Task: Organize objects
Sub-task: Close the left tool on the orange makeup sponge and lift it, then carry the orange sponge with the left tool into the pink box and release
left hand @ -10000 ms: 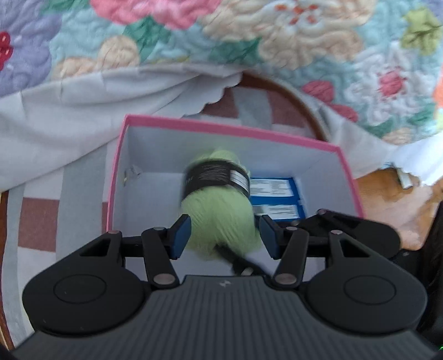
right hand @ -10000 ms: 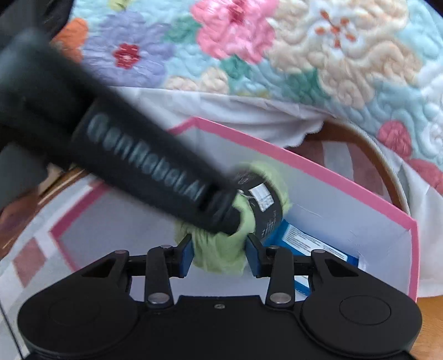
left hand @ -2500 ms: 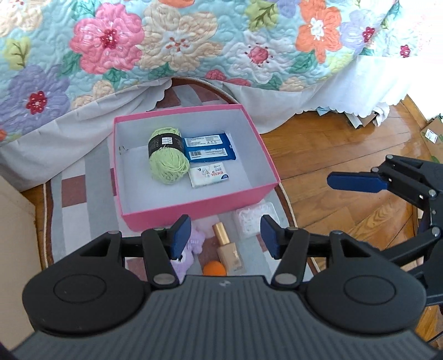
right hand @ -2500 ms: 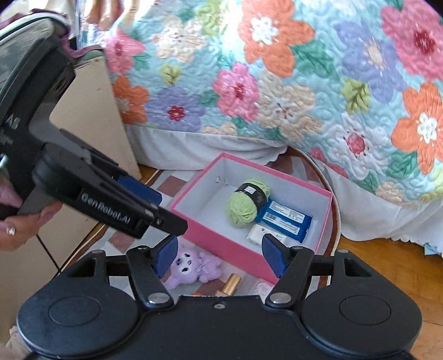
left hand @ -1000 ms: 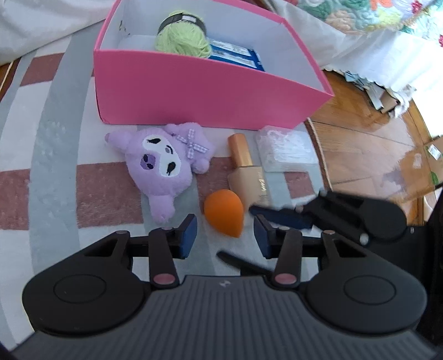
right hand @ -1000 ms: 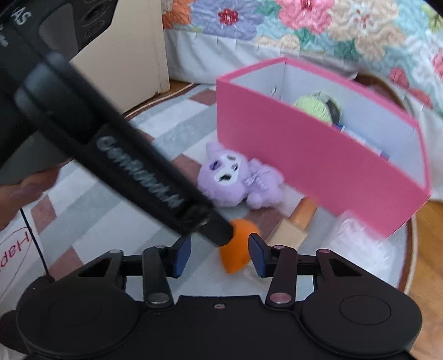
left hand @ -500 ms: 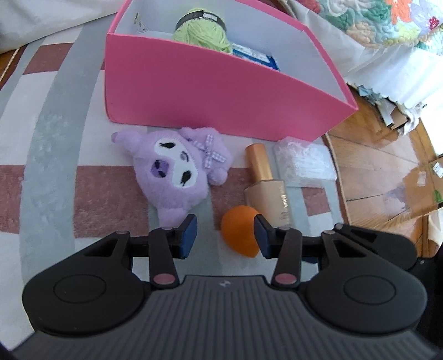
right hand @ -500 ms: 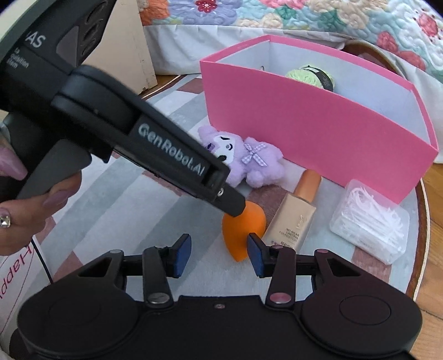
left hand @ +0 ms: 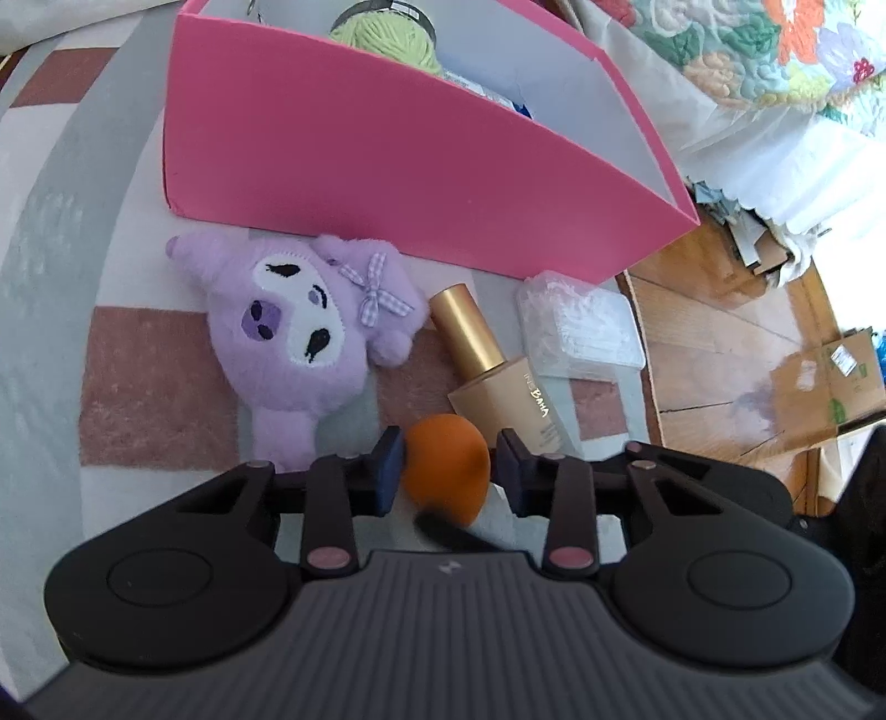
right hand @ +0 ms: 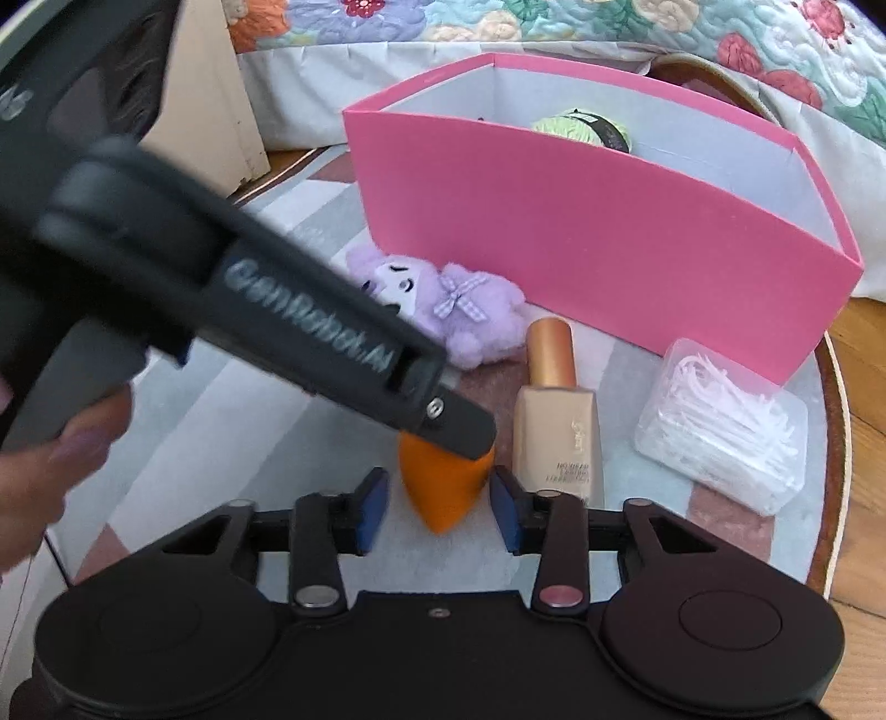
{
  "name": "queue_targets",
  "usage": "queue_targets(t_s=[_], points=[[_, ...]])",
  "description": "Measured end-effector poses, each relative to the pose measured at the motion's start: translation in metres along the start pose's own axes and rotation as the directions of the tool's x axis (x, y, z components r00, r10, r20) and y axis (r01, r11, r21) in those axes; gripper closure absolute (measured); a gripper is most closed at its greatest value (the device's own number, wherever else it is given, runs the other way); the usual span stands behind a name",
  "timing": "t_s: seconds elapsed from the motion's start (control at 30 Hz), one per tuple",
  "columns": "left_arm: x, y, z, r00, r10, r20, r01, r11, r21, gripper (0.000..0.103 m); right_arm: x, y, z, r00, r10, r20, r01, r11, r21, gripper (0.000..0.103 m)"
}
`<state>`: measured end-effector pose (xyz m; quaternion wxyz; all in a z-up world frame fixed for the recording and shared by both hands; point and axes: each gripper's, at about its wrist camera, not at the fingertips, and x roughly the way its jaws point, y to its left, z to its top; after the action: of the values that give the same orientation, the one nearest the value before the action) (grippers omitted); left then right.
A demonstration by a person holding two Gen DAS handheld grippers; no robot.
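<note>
An orange teardrop makeup sponge (left hand: 446, 471) lies on the rug, in front of the pink box (left hand: 387, 149). My left gripper (left hand: 449, 471) straddles it with jaws closing, and the blue pads (left hand: 390, 471) meet its sides. In the right wrist view the sponge (right hand: 443, 495) sits between the closing jaws of my right gripper (right hand: 438, 501), with a thin gap at the left pad. The left gripper's finger (right hand: 443, 418) lies across the sponge's top. Green yarn (left hand: 382, 33) rests inside the box.
A purple plush toy (left hand: 302, 338), a gold-capped foundation bottle (left hand: 498, 376) and a clear plastic case (left hand: 578, 332) lie on the rug beside the sponge. Wood floor (left hand: 720, 354) and a cardboard box (left hand: 853, 376) are to the right. A floral quilt (right hand: 609, 22) hangs behind.
Both grippers have closed in around the orange sponge. The left one sank lower and nearer, so the sponge now sits between its pads. The sponge now points toward the right camera.
</note>
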<state>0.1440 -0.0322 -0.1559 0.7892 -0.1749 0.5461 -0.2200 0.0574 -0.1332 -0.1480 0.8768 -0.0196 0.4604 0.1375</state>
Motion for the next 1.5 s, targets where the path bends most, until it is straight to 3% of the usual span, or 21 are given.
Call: queue_targets(t_s=[0.2, 0.53, 0.87, 1.1, 1.27, 1.5], points=[[-0.011, 0.007, -0.005, 0.999, -0.047, 0.006, 0.047, 0.996, -0.073, 0.07, -0.011, 0.003, -0.001, 1.0, 0.01, 0.008, -0.01, 1.0, -0.021, 0.068], [-0.063, -0.03, -0.007, 0.998, -0.028, 0.058, 0.023, 0.995, 0.094, 0.07, -0.068, -0.003, 0.008, 0.988, 0.101, 0.116, -0.108, 0.992, 0.058, 0.068], [-0.1, -0.067, 0.019, 0.996, -0.063, 0.063, 0.052, 0.986, 0.159, 0.07, -0.112, -0.008, 0.031, 0.976, 0.033, 0.213, -0.039, 0.999, 0.024, 0.068], [-0.125, -0.101, 0.058, 0.994, -0.059, 0.095, 0.038, 0.978, 0.206, 0.07, -0.128, -0.031, 0.064, 0.965, 0.035, 0.26, -0.058, 0.995, 0.08, 0.068], [-0.133, -0.126, 0.097, 0.991, -0.022, 0.131, -0.01, 0.971, 0.238, 0.07, -0.14, -0.046, 0.093, 0.944, 0.017, 0.328, -0.059, 0.991, 0.119, 0.068], [-0.107, -0.129, 0.153, 0.99, 0.029, 0.141, -0.062, 0.969, 0.239, 0.069, -0.118, -0.075, 0.14, 0.954, 0.011, 0.3, -0.062, 0.985, 0.16, 0.068]])
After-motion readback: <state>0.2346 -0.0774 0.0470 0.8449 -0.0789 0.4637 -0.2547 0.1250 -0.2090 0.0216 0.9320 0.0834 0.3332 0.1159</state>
